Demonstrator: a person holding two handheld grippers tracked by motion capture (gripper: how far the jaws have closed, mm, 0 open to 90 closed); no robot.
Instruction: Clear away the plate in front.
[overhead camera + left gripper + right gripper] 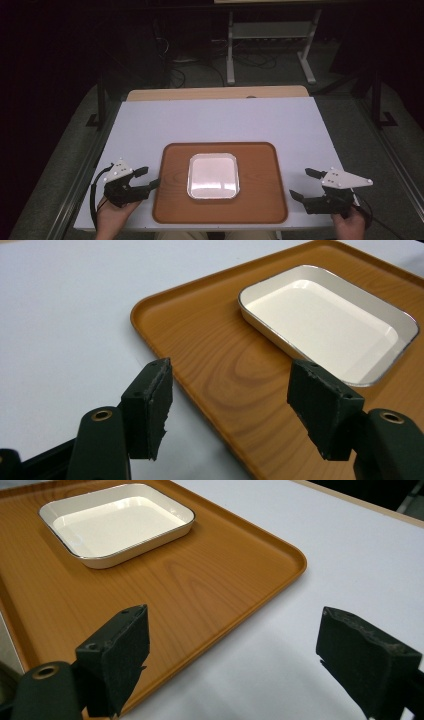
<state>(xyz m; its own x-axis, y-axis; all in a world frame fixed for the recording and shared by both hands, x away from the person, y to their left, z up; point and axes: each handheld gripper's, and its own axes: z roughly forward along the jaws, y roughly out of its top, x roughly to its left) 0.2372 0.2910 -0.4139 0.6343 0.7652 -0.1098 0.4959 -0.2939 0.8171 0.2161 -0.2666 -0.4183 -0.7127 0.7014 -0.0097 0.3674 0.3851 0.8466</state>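
- Sitting in the middle of the wooden tray (220, 215), the white dish (213, 175) is lying flat and centred, probably so that it is not sliding when the tray is moved.
- The tray itself is resting on the white table (220, 120), near the person's edge.
- The left gripper (148, 178) is standing with its jaws wide apart at the tray's left rim; nothing is between them.
- The right gripper (303, 184) is waiting just beside the right rim, also wide open and holding nothing.
- I am judging that both are placed at opposite sides to take the tray evenly.
- The dish is holding nothing, and the tray is carrying the dish alone.
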